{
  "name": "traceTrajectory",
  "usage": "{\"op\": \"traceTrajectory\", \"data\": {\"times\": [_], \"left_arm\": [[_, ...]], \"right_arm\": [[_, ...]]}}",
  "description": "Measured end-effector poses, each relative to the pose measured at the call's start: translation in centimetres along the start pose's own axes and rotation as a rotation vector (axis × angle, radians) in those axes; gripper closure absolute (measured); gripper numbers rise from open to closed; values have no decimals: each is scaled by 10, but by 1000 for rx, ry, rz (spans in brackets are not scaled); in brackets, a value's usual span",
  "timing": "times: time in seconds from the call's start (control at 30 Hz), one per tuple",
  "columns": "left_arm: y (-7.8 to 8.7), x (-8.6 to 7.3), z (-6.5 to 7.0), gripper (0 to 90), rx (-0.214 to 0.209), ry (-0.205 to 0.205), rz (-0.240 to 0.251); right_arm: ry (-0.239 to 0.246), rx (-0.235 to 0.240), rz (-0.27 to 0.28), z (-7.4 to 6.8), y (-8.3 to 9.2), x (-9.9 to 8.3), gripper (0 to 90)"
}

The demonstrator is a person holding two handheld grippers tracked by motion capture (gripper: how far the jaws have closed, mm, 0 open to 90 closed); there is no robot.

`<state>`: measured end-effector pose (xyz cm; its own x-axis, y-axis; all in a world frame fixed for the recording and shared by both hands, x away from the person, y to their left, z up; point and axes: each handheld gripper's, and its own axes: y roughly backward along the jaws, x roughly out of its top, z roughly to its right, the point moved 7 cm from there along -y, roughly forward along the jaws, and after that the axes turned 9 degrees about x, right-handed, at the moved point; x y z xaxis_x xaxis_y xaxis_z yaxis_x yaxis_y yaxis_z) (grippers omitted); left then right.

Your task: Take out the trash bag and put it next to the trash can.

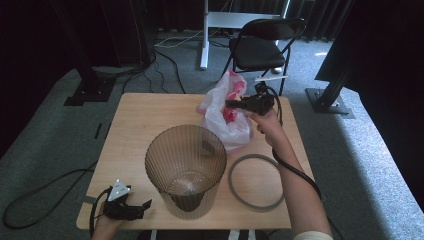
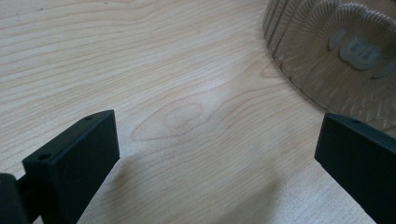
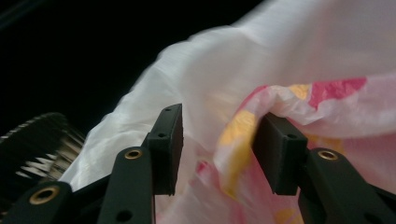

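A thin white plastic bag [image 1: 225,117] with pink and yellow print lies crumpled at the table's far right. My right gripper [image 1: 230,104] points left into its top. In the right gripper view the jaws [image 3: 217,140] stand apart, a fold of the bag [image 3: 299,70] lies between them and drapes over the right jaw, and the pads do not pinch it. A tall ribbed translucent brown bin [image 1: 186,167] stands in the middle of the table. My left gripper [image 1: 145,207] rests open at the front left corner, its jaws [image 2: 217,149] over bare wood beside the bin's base [image 2: 336,51].
A grey ring [image 1: 256,181] lies flat on the wooden table [image 1: 145,115] to the right of the bin, under my right forearm. A black folding chair [image 1: 265,42] stands on the carpet behind the table. Cables trail over the floor at left.
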<state>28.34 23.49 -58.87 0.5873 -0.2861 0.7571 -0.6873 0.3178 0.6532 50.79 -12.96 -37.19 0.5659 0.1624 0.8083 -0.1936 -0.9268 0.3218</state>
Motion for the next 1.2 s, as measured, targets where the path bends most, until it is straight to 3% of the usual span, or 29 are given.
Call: {"op": "traceTrajectory", "data": {"times": [0.07,0.17,0.27,0.33,0.43,0.53,0.6,0.83,1.0,1.1,1.2], "left_arm": [[0,0,0,0,1,2,0],[0,0,0,0,1,6,-3],[-1,0,0,0,3,1,-8],[-1,0,1,0,1,1,-8],[-1,0,1,0,2,-1,-9],[-2,0,1,0,-1,2,-11],[-2,0,1,0,-1,2,-12],[-2,0,2,0,-2,-2,-15],[-2,-1,2,0,-5,-4,-16],[-2,-1,2,0,-4,-5,-17],[-2,-1,2,0,-4,-7,-18]], "right_arm": [[-13,-33,-18,3,5,-5,450],[-39,-45,-11,3,15,-10,369],[-31,-83,-16,3,27,-17,267],[-22,-84,-13,1,35,-21,141],[-36,-134,7,6,48,-26,126],[-48,-139,51,7,60,-28,126],[-40,-170,68,8,68,-29,126],[-51,-272,91,13,92,-37,128],[-56,-308,122,14,107,-40,128],[-62,-292,124,12,113,-45,144],[-44,-332,129,9,121,-51,128]]}}
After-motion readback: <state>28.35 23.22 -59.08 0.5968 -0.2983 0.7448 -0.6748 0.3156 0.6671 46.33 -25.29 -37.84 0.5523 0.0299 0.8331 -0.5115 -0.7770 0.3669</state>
